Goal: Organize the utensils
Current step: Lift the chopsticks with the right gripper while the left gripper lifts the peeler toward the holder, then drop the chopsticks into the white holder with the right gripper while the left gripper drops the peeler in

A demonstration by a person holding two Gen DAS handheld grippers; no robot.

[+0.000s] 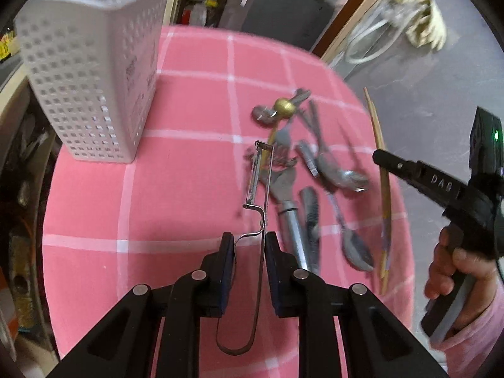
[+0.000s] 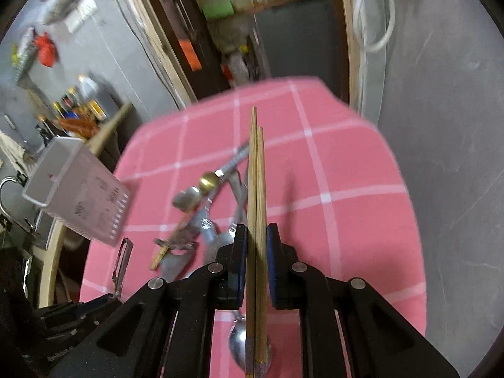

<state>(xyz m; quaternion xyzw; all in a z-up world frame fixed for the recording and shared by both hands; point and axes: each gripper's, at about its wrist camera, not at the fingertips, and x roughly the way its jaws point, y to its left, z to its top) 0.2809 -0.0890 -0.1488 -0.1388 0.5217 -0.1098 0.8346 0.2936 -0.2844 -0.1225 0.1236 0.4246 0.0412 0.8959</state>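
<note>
My left gripper (image 1: 250, 241) is shut on the wire handle of a metal peeler (image 1: 258, 170), which hangs above the pink checked tablecloth (image 1: 176, 189). Left of it stands a tall white perforated basket (image 1: 91, 78). A pile of forks, spoons and other utensils (image 1: 302, 170) lies to the right of the peeler. My right gripper (image 2: 256, 230) is shut on a pair of wooden chopsticks (image 2: 256, 173) that point forward over the cloth. From the left wrist view, the right gripper (image 1: 379, 157) and chopsticks (image 1: 382, 173) sit at the pile's right edge.
In the right wrist view the basket (image 2: 78, 195) is at the left, with the peeler (image 2: 123, 261) below it. A spoon (image 2: 239, 340) lies under the chopsticks. The table's right edge drops to a grey floor (image 2: 441, 126). Cluttered shelves (image 2: 72, 110) stand behind.
</note>
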